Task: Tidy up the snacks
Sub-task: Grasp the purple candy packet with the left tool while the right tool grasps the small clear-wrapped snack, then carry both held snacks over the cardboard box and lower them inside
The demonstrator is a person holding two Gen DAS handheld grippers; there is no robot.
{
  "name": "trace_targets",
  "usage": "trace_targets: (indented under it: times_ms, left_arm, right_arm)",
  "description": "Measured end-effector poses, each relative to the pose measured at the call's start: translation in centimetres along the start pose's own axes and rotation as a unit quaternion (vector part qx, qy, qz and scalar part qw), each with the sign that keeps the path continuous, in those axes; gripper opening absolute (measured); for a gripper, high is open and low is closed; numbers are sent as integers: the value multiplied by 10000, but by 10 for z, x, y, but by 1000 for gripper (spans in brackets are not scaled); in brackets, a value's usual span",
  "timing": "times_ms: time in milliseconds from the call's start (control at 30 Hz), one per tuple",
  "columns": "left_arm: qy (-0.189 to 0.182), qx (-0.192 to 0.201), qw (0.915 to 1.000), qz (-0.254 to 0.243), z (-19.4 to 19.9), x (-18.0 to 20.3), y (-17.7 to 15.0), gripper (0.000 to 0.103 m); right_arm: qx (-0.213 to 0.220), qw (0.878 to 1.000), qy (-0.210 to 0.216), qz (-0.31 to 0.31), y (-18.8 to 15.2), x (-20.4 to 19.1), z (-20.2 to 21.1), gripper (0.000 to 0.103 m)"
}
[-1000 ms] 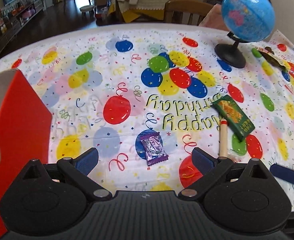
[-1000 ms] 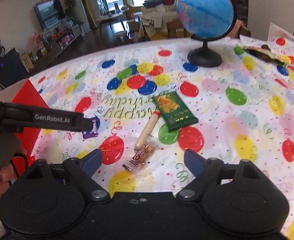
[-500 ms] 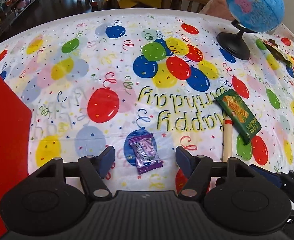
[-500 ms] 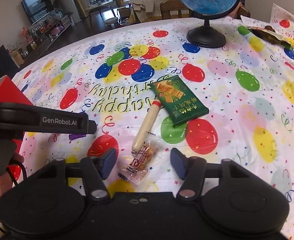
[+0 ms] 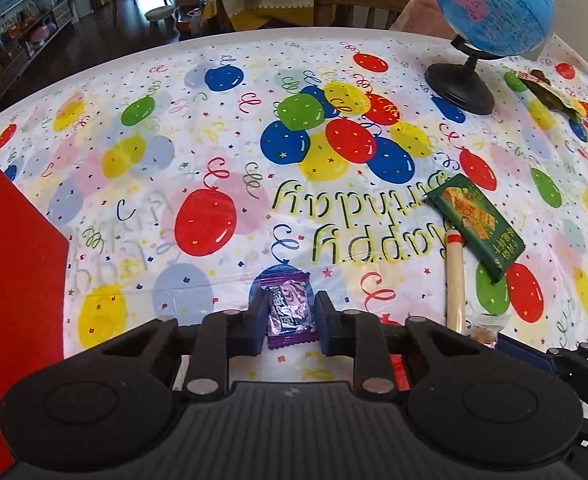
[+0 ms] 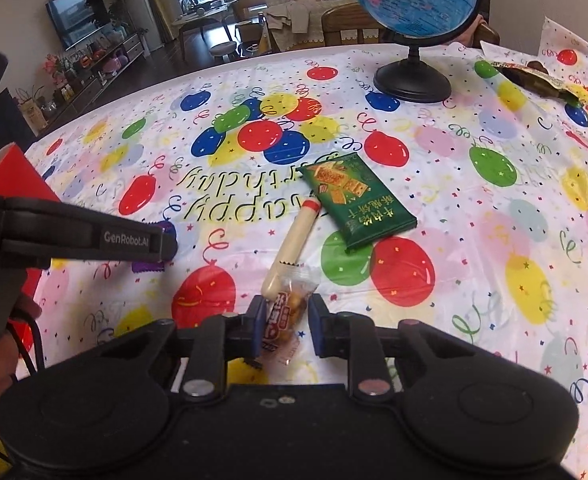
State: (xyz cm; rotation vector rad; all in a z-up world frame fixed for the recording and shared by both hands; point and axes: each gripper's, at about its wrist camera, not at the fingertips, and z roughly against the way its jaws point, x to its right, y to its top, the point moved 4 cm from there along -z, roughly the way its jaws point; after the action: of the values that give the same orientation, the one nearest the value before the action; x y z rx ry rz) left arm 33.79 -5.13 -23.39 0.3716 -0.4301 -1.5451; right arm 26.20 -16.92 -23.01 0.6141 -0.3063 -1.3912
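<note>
A purple candy packet [image 5: 288,300] lies on the balloon tablecloth [image 5: 214,152], and my left gripper [image 5: 290,320] is closing on it, its pads pressing both sides. My right gripper [image 6: 284,320] is shut on a clear packet of brown snacks [image 6: 292,300], which rests on the cloth. Just beyond it lie a pale sausage stick [image 6: 294,240] and a green cracker packet [image 6: 358,200]. In the right wrist view the left gripper [image 6: 170,244] reaches in from the left over the purple packet [image 6: 148,267].
A red box [image 5: 14,280] stands at the table's left edge. A blue globe [image 5: 490,4] on a black base stands at the back right, with an opened dark snack bag [image 5: 550,92] beside it. A wooden chair and living-room furniture lie beyond the table.
Both grippers closed from wide open: the left onto the purple packet, the right onto the clear snack packet. The right gripper sank slightly toward the table.
</note>
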Motion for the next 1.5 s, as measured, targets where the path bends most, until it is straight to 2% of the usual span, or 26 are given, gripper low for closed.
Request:
trace_targets:
  times_ms: [33,300,700,1033,1500]
  left_arm:
    - [-24,-12,10000,4,0,0,0,19]
    - [-163,7,9999,17,18,0,-10,19]
    - [-466,184,9986,185,78,-10,-34,19]
    - [-728,425,9961,258,135,-28,-48,19]
    - [-613,997,9926,333,204,-91,-62,19]
  right_arm:
    - [11,10000,-3,16,-1,0,1,17]
    - [8,9998,-10,-175,-10,7,18,14]
    - [293,9992,214,-170,-16,-9,75,14]
    - [534,9978,393,17,-14,-41,124,14]
    - [909,9927,592,527,-8,-119,162,14]
